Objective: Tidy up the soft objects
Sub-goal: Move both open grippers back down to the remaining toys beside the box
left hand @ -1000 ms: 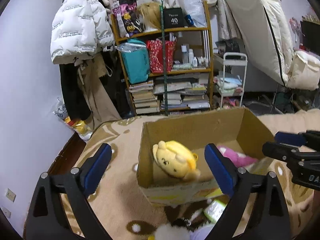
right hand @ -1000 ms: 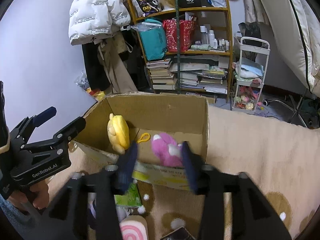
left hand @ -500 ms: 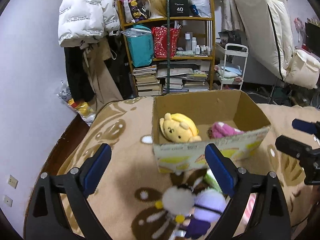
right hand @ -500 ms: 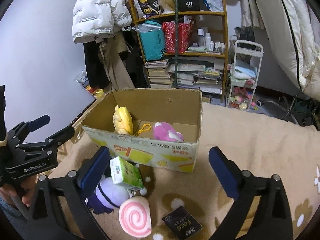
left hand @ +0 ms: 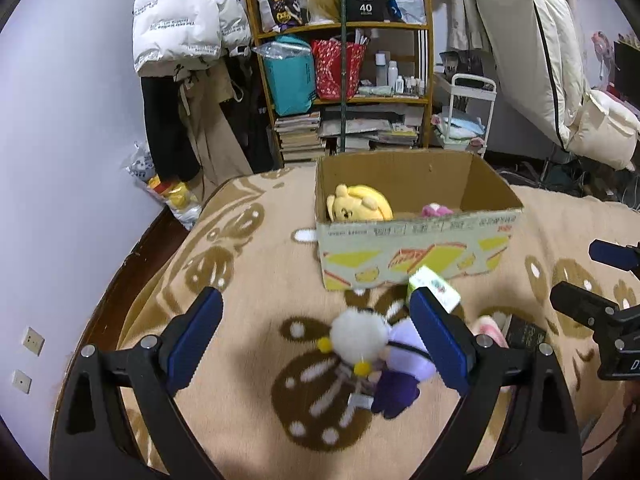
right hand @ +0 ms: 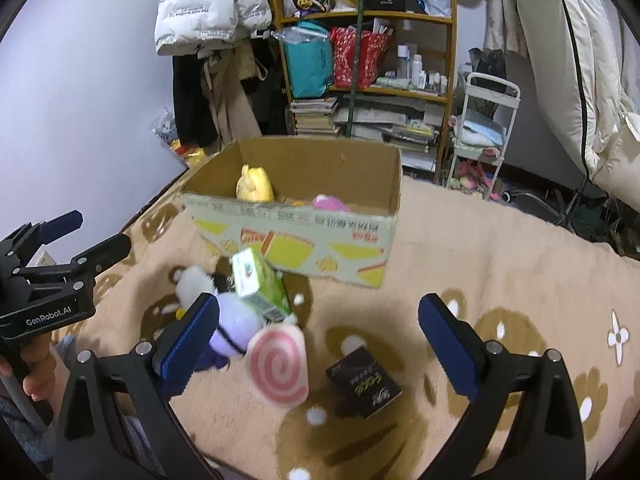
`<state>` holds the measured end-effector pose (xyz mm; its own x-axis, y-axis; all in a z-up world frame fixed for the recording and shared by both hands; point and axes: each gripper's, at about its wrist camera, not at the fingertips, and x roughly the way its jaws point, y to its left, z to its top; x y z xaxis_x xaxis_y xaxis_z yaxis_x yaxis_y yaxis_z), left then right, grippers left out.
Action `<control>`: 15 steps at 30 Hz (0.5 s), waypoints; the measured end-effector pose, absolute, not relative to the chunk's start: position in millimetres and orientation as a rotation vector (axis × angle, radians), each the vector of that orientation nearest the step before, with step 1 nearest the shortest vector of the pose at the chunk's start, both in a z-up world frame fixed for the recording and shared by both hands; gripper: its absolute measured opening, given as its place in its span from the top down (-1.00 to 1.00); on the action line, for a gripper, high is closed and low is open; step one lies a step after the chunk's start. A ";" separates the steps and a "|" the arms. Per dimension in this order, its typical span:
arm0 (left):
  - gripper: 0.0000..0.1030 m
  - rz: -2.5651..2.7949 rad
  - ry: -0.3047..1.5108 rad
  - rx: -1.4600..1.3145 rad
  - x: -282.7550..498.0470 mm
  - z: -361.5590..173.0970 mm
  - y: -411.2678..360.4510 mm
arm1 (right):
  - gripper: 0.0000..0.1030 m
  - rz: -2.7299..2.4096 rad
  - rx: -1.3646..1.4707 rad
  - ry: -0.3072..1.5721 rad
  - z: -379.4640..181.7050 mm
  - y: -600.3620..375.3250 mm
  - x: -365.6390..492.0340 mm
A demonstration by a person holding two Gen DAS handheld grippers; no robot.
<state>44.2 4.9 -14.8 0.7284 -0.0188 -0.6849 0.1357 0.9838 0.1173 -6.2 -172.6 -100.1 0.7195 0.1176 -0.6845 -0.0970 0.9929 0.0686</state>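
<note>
An open cardboard box (left hand: 420, 248) (right hand: 300, 236) stands on the tan blanket. Inside it lie a yellow plush (left hand: 358, 208) (right hand: 254, 188) and a pink plush (left hand: 436, 211) (right hand: 330, 203). In front of the box lie a white-and-purple doll (left hand: 372, 344) (right hand: 234, 326), a green pack (left hand: 434, 286) (right hand: 260, 284) and a pink swirl plush (right hand: 278, 368). My left gripper (left hand: 316, 320) hovers open above the doll and holds nothing. Over the swirl plush, my right gripper (right hand: 320, 320) stands wide open and empty.
A small black box (right hand: 362, 384) lies right of the swirl plush. The blanket's left side ends at a dark wooden edge (left hand: 132, 256). Behind stand a crowded shelf (left hand: 352, 80), hanging coats (left hand: 180, 28), a white trolley (right hand: 484, 128) and a leaning mattress (left hand: 532, 48).
The right gripper's jaws went from narrow to wide. Both grippers drew back from the box, so the doll, green pack, swirl plush and black box came into view.
</note>
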 end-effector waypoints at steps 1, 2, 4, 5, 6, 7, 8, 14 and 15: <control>-0.81 -0.084 0.759 0.163 43.0 -16.4 5.7 | -1.00 0.120 0.030 0.762 -100.8 -171.7 -7.7; -0.81 -0.081 0.770 0.164 41.5 -18.4 6.5 | -1.00 0.118 0.032 0.766 -101.4 -171.1 -9.2; -0.81 -0.073 0.783 0.171 39.8 -21.3 6.8 | -1.00 0.122 0.036 0.775 -103.5 -170.5 -10.1; -0.81 -0.069 0.788 0.174 39.4 -22.3 7.0 | -1.00 0.124 0.038 0.778 -104.1 -170.2 -10.1; -0.81 -0.066 0.791 0.175 39.4 -22.5 7.2 | -1.00 0.125 0.039 0.780 -104.4 -168.9 -9.5; -0.81 -0.065 0.793 0.174 39.5 -23.3 7.4 | -1.00 0.126 0.039 0.782 -105.1 -167.8 -9.4; -0.81 -0.066 0.797 0.171 40.4 -24.1 7.8 | -1.00 0.127 0.039 0.784 -106.0 -167.4 -9.1; -0.81 -0.072 0.855 0.131 53.8 -36.0 13.0 | -1.00 0.134 0.059 0.802 -112.8 -167.5 -2.3; -0.81 -0.069 0.858 0.130 55.1 -37.0 13.4 | -1.00 0.134 0.060 0.805 -114.0 -167.1 -1.0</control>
